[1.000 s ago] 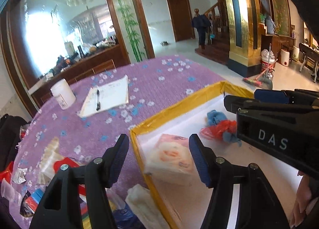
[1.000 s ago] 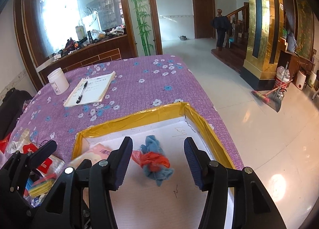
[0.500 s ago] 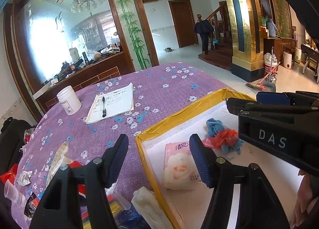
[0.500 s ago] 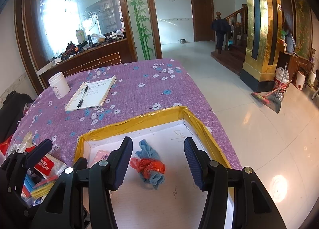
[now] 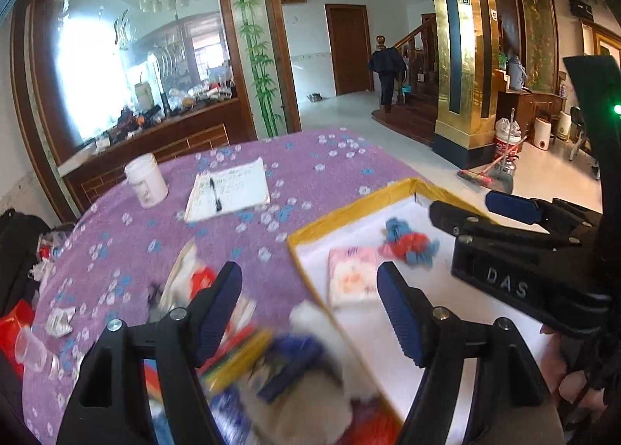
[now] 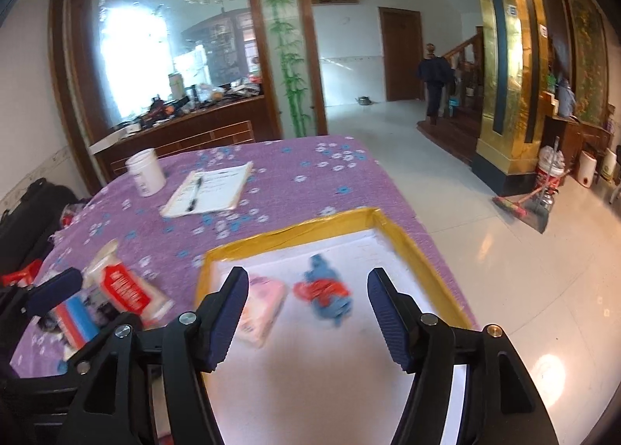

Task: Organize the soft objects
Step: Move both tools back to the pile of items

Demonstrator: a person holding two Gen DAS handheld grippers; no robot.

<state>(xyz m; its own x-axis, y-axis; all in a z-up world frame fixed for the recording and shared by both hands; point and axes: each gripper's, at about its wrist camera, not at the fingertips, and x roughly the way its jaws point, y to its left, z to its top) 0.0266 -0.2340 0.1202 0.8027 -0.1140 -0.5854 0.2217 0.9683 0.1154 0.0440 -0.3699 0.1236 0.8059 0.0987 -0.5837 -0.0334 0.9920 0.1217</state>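
A white tray with a yellow rim [image 5: 349, 208] [image 6: 291, 239] lies on the purple flowered tablecloth. Inside it rest a pink tissue pack [image 5: 351, 274] [image 6: 264, 301] and a blue and red cloth bundle [image 5: 407, 243] [image 6: 324, 293]. My left gripper [image 5: 308, 290] hangs above the tray's left rim, jaws opening, nothing between them. My right gripper [image 6: 308, 286] hovers over the tray short of the cloth bundle, jaws opening too, and holds nothing. A blurred white fluffy thing [image 5: 310, 324] lies by the rim under the left gripper.
A heap of packets and small items [image 5: 240, 348] [image 6: 124, 290] covers the near left of the table. Farther back stand a white jar [image 5: 145, 181] [image 6: 144, 173] and a notepad with a pen [image 5: 229, 189] [image 6: 207, 193]. A black bag [image 5: 15, 251] sits at the left edge.
Both grippers have drawn back and risen, so the tray's contents look smaller and farther off. Both pairs of jaws stand wider. The tissue pack and cloth bundle stay in the tray.
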